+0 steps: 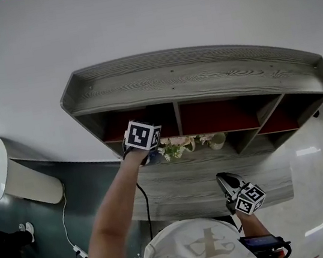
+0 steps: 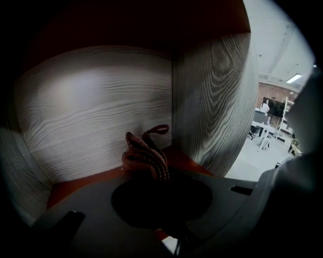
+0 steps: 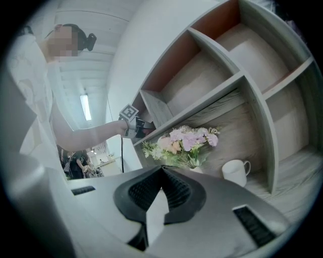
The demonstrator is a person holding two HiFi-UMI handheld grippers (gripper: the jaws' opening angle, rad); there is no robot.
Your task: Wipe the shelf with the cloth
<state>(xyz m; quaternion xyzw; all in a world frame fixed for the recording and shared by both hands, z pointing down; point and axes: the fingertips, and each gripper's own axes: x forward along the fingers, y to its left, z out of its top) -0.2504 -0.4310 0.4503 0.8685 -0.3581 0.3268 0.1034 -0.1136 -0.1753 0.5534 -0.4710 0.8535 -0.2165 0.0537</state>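
The grey wood-grain shelf unit [image 1: 196, 80] has red-lined compartments. My left gripper [image 2: 151, 177] reaches into the left compartment, and in the head view only its marker cube [image 1: 143, 135] shows at the opening. It is shut on a bunched reddish-brown striped cloth [image 2: 146, 155], which rests on the red compartment floor [image 2: 75, 184] close to the wood back wall [image 2: 96, 106] and the right divider [image 2: 212, 101]. My right gripper [image 1: 225, 181] [image 3: 161, 170] hangs low over the lower ledge, shut with nothing in it.
A bunch of pink and white flowers [image 1: 174, 149] [image 3: 186, 143] and a white mug [image 1: 217, 141] [image 3: 236, 172] stand on the lower ledge [image 1: 206, 179] under the compartments. A cable [image 1: 66, 219] hangs at the left by the wall.
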